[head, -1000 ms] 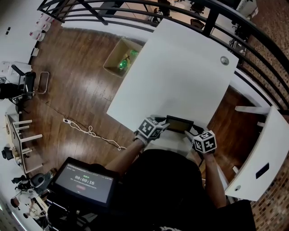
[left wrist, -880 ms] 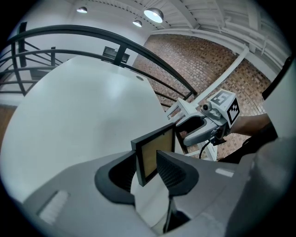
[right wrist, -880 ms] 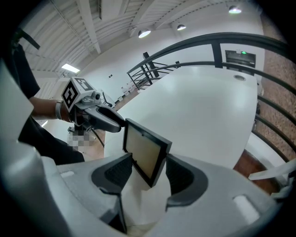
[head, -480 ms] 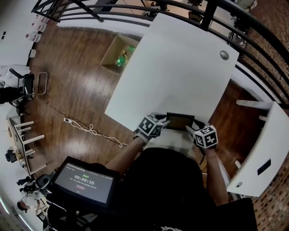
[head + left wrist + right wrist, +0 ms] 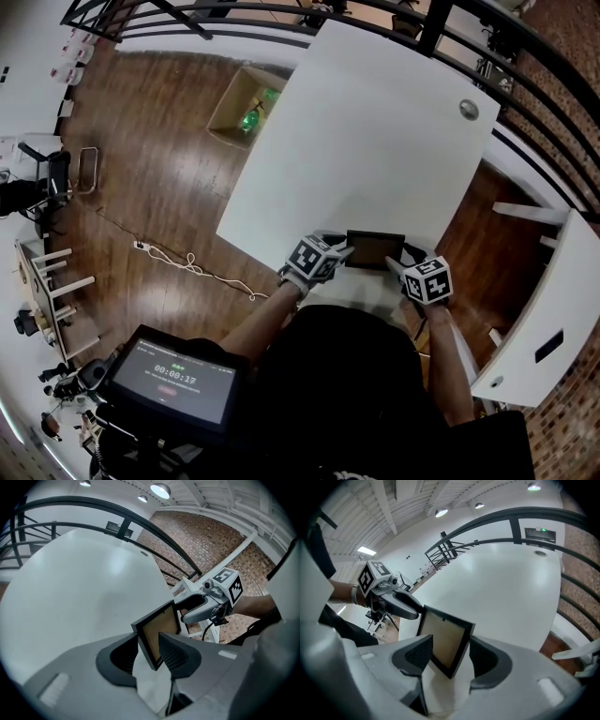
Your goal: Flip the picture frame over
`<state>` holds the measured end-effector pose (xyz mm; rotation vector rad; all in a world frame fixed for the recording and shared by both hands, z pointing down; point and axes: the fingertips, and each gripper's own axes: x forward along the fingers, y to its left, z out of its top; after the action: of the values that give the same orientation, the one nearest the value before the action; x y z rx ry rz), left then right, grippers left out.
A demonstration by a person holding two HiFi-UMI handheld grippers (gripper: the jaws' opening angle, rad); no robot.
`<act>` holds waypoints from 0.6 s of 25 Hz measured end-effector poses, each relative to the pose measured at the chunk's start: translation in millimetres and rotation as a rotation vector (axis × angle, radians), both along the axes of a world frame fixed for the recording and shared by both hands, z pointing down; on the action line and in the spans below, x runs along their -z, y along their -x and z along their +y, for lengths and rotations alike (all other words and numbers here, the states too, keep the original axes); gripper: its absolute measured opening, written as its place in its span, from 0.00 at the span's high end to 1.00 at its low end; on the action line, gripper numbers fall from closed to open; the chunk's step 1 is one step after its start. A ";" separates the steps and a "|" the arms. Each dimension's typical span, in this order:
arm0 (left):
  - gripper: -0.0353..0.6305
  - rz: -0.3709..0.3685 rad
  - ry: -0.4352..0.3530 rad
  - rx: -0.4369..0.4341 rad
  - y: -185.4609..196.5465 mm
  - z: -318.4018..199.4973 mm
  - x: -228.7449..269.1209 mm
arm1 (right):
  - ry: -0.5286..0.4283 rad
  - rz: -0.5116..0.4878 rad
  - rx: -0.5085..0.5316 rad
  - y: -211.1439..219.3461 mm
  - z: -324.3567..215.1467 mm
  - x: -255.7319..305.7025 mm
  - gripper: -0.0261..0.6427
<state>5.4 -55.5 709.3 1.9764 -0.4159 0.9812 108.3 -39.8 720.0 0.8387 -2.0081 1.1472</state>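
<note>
The picture frame [image 5: 375, 249], black-rimmed with a brown board facing me, is at the near edge of the white table [image 5: 375, 131]. It stands tilted up between both grippers. My left gripper [image 5: 342, 253] holds the frame's left end, and the frame [image 5: 161, 627] sits wedged between its pads, left gripper [image 5: 147, 653] shut on it. My right gripper [image 5: 394, 267] is at the right end. Its jaws have just been opening, and the frame [image 5: 445, 639] still stands between them, right gripper [image 5: 451, 656] loose around the corner.
A round grommet [image 5: 468, 109] sits in the table's far right corner. On the wooden floor to the left lie an open cardboard box [image 5: 246, 111] and a white cable [image 5: 187, 272]. A second white table [image 5: 553, 309] stands at the right, and a black railing [image 5: 281, 11] runs behind.
The right gripper has edged slightly toward the frame's right end. The left gripper and the frame stay about where they were.
</note>
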 end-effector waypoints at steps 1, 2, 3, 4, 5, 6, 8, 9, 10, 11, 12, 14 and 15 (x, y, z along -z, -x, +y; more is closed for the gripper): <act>0.74 0.001 -0.004 -0.003 -0.4 -0.5 0.4 | 0.002 0.001 -0.001 -0.4 0.6 -0.2 0.62; 0.74 0.002 -0.008 -0.006 -0.8 -0.9 0.3 | 0.004 0.002 -0.001 -0.6 1.3 -0.4 0.62; 0.74 0.004 -0.011 -0.007 -0.9 -0.8 -0.7 | 0.006 0.002 -0.001 -0.5 2.1 -0.5 0.62; 0.74 0.005 -0.014 -0.007 -0.8 -0.6 -1.8 | 0.008 0.002 -0.001 0.0 3.1 -0.8 0.62; 0.74 0.007 -0.018 -0.009 -0.6 -0.6 -2.3 | 0.010 0.001 -0.001 0.7 4.0 -1.0 0.62; 0.74 0.007 -0.019 -0.009 -0.5 -0.5 -2.5 | 0.011 0.001 -0.002 1.1 4.7 -1.1 0.62; 0.74 0.003 -0.013 -0.009 -0.2 0.6 -2.8 | 0.015 0.002 -0.003 1.1 5.6 -1.2 0.62; 0.74 0.000 -0.011 -0.010 0.2 1.3 -3.2 | 0.017 0.003 -0.003 1.3 6.0 -1.3 0.62; 0.74 -0.004 -0.010 -0.010 1.3 1.8 -4.3 | 0.019 0.003 -0.003 2.1 6.2 -1.7 0.62; 0.74 -0.011 -0.011 -0.009 2.9 1.8 -6.0 | 0.020 0.002 -0.002 3.2 6.2 -2.1 0.62; 0.74 -0.018 -0.011 -0.007 3.8 1.5 -7.4 | 0.022 0.002 -0.001 3.8 5.8 -2.4 0.61; 0.73 -0.027 -0.007 0.000 1.6 0.7 -6.8 | 0.026 0.009 0.003 2.4 5.0 -1.4 0.61; 0.73 -0.030 -0.009 0.002 0.5 0.1 -6.6 | 0.027 0.013 0.006 1.6 5.1 -0.5 0.60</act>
<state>4.9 -55.4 715.9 1.9707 -0.4400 1.0103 106.7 -34.7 720.6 0.8236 -1.9788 1.1599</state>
